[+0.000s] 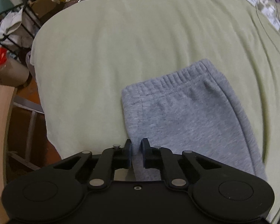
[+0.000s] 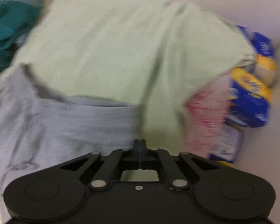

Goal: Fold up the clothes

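Here we see grey sweatpants (image 1: 186, 112) lying on a pale green sheet (image 1: 121, 46) that covers the work surface. In the left wrist view the ribbed waistband (image 1: 175, 78) points away from us, and the left gripper (image 1: 136, 147) pinches the near edge of the grey fabric, which runs up between its two dark fingers (image 1: 145, 149) with only a narrow gap left. To the left of the sheet we make out a cluttered floor, a black wire rack (image 1: 13, 28) and a cardboard box (image 1: 44, 5).

The right wrist view is blurred. There the grey cloth (image 2: 56, 130) spreads across the lower left, over the same green sheet (image 2: 112, 46). The right gripper (image 2: 140, 143) has its fingers pressed fully together, right at the boundary where grey fabric meets green; we cannot tell whether any cloth is caught between them. A dark teal garment (image 2: 7, 28) lies at the upper left, and blue and yellow packages (image 2: 252, 89) sit beside the sheet on the right, against a pale wall
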A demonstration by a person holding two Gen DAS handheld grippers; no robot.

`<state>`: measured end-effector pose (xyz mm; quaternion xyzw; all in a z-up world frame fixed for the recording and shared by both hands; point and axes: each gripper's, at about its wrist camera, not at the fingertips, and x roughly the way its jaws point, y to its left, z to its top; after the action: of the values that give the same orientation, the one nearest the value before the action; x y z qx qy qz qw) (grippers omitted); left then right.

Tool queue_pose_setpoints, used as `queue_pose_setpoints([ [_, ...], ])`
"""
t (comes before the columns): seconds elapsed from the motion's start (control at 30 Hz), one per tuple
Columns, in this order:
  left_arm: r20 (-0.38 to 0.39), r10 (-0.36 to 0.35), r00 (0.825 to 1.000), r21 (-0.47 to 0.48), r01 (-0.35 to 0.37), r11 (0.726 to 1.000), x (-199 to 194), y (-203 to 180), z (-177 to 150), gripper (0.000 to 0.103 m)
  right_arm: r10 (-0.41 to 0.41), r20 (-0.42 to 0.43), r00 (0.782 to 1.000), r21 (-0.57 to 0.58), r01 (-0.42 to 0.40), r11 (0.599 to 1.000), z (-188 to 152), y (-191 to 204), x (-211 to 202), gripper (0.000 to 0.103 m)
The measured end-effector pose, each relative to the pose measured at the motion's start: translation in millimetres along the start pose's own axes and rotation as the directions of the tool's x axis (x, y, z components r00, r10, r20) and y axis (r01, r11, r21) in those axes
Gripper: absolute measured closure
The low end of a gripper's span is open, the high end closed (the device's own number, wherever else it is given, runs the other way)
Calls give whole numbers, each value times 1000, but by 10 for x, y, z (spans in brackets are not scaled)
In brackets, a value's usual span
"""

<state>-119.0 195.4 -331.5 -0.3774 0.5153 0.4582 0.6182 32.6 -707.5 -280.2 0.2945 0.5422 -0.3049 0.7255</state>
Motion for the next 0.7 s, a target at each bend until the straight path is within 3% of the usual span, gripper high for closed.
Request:
queue_pose_setpoints([
  [0.17, -10, -4, 1000, 8, 4, 1000, -80, -8, 66, 82, 21, 15, 1000, -107, -19, 994, -30, 106, -88, 102],
  [0.23, -1, 4, 1000, 5, -4, 1000, -164, 4, 97, 73, 5, 21, 1000, -141, -2, 990, -71, 188, -99, 101],
  [0.3, 16, 0, 1000, 19, -1, 1000, -281, 7, 133, 53, -6, 44, 999, -166, 13, 986, -107, 318, -123, 98],
  [0.33, 22, 2, 1000, 21, -3, 1000, -320, 4, 147, 49, -2, 55, 998, -176, 11, 984, -122, 394, -140, 95],
  [0.47, 61, -30, 998, 53, 27, 998, -533, -46, 263, 42, 24, 141, 990, -326, 23, 945, -178, 901, -287, 64],
  [0.5, 77, -43, 996, 78, 37, 996, -602, -87, 294, 41, 45, 167, 985, -383, 23, 923, -206, 1077, -351, 63],
  [0.53, 89, -60, 994, 103, 50, 993, -640, -128, 320, 40, 87, 172, 981, -430, -5, 903, -243, 1243, -409, 62],
  [0.6, 96, -96, 991, 168, 79, 983, -644, -240, 374, 32, 166, 164, 973, -504, -62, 861, -332, 1550, -510, 50],
  [0.67, 99, -121, 988, 238, 95, 967, -617, -384, 409, 30, 251, 145, 957, -586, -121, 801, -481, 1941, -627, 29],
  [0.7, 99, -140, 985, 277, 108, 955, -590, -473, 434, 30, 290, 131, 948, -625, -148, 767, -563, 2139, -683, 26],
])
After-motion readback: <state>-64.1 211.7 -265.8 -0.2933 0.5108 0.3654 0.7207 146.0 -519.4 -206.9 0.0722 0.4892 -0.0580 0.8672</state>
